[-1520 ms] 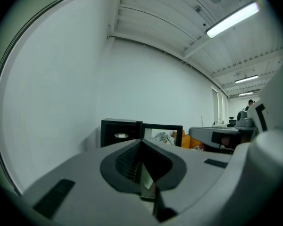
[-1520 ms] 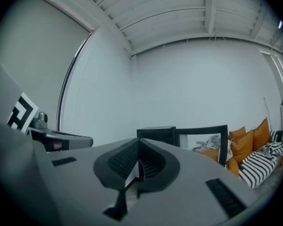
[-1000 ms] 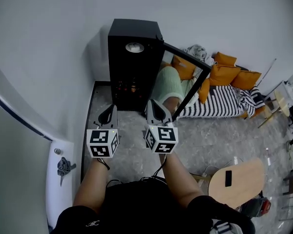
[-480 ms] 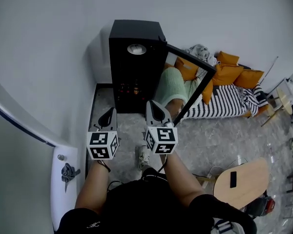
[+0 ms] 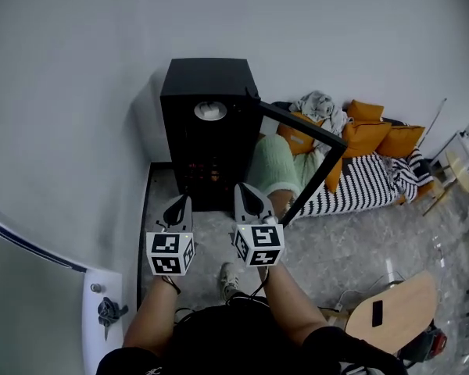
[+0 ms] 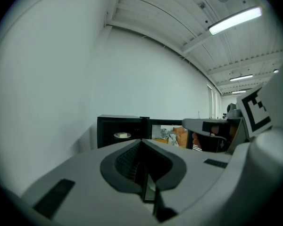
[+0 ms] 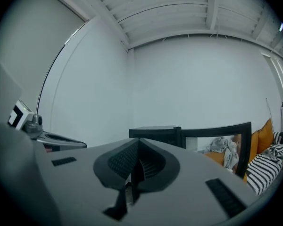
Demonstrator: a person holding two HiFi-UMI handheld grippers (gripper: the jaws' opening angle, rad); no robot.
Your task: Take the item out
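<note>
Two grippers, left and right, are both clenched and empty, side by side before one black cabinet. Its single door stands open. One pale dish sits high inside the cabinet.

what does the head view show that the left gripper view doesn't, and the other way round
Only the head view: the person's arms, a shoe, the floor, the round wooden table. Only the left gripper view: the ceiling with its strip light, the left gripper up close, jaws shut. Both: the black cabinet, its open door, the white dish inside, the orange cushions, the right gripper.
</note>
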